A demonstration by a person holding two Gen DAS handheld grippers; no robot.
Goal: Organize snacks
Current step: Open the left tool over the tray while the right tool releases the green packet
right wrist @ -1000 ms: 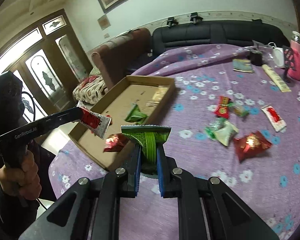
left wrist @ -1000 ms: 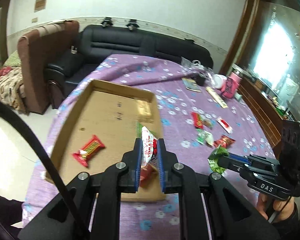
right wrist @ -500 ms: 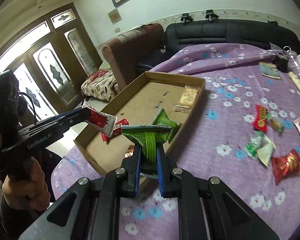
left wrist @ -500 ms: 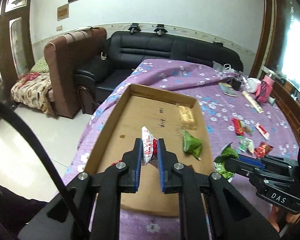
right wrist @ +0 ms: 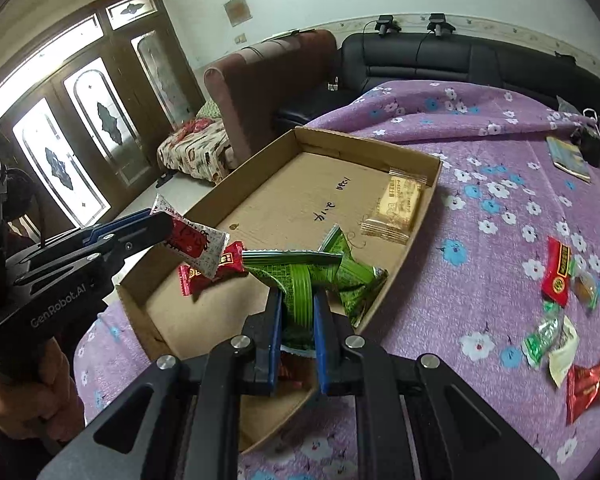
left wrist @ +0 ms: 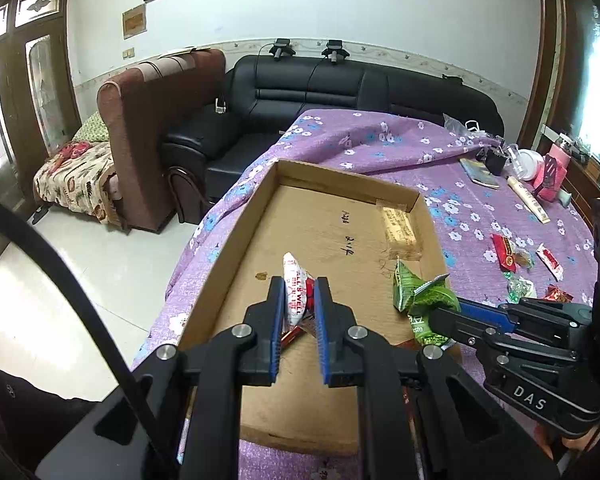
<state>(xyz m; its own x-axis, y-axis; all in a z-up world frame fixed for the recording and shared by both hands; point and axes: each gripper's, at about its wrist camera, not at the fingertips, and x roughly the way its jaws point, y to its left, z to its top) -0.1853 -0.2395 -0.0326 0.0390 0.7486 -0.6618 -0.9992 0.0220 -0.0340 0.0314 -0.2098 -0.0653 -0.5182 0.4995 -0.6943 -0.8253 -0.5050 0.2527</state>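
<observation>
Left gripper (left wrist: 299,306): clenched on a white-and-red snack packet (left wrist: 295,294), held upright above the near part of the cardboard tray (left wrist: 236,240). In the right wrist view the same gripper (right wrist: 162,226) enters from the left with the packet (right wrist: 192,242) sticking out past its tips, over the tray's near left corner.

Right gripper (right wrist: 297,312): clenched on a green snack packet (right wrist: 298,280), its crimped top edge spread flat above the fingertips; held over the near right side of the tray (right wrist: 432,184). From the left wrist view this gripper (left wrist: 440,316) reaches in from the right, the green packet (left wrist: 430,300) at its tip.

Tray contents, near to far: a red wrapped snack (right wrist: 208,270) lies on the tray floor below the left gripper; a second green packet (right wrist: 352,276) rests by the right wall, just behind the held one; a tan biscuit pack (right wrist: 398,204) lies in the far right corner. Handwritten marks show on the bare cardboard floor.

Surface (right wrist: 480,152): covered with a purple floral cloth. Right of the tray, well apart from it, loose snacks remain: a red packet (right wrist: 558,274), a green-and-white wrapper (right wrist: 550,340), and a dark red foil packet (right wrist: 590,382) nearest.

Far: black sofa (left wrist: 340,92) and brown armchair (left wrist: 156,120) beyond the surface.
</observation>
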